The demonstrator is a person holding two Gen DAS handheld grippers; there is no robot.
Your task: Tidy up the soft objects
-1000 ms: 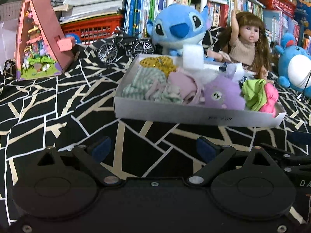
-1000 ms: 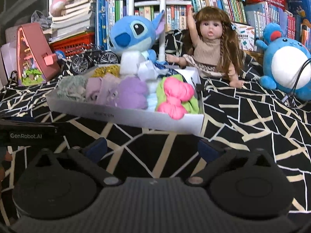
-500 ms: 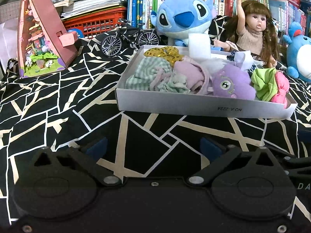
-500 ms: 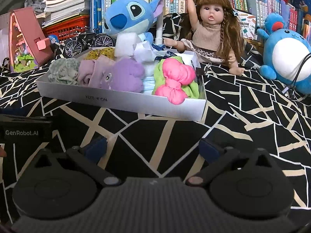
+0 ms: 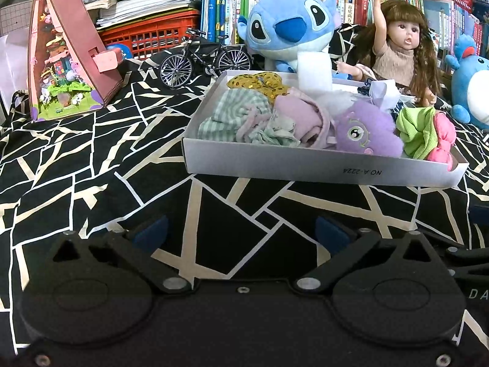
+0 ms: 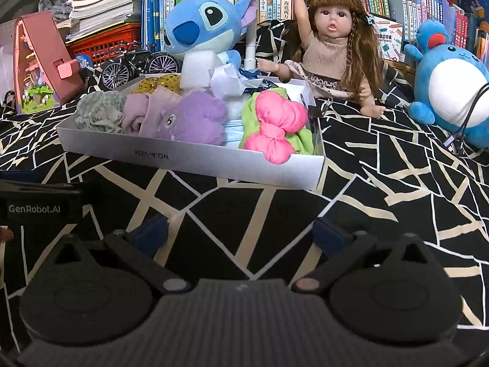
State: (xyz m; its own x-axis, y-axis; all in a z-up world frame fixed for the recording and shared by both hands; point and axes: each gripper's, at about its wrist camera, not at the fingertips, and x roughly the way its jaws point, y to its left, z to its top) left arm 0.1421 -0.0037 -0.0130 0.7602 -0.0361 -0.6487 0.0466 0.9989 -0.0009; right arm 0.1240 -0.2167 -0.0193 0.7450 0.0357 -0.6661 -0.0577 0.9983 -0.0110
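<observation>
On the black patterned cloth I see the white box holding the soft objects: purple plush, pink bundle, striped cloth. My left gripper and right gripper hover before it, fingers spread, empty.

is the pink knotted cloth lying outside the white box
No, the pink knotted cloth sits inside the white box, at its right end, resting against the green cloth.
</observation>
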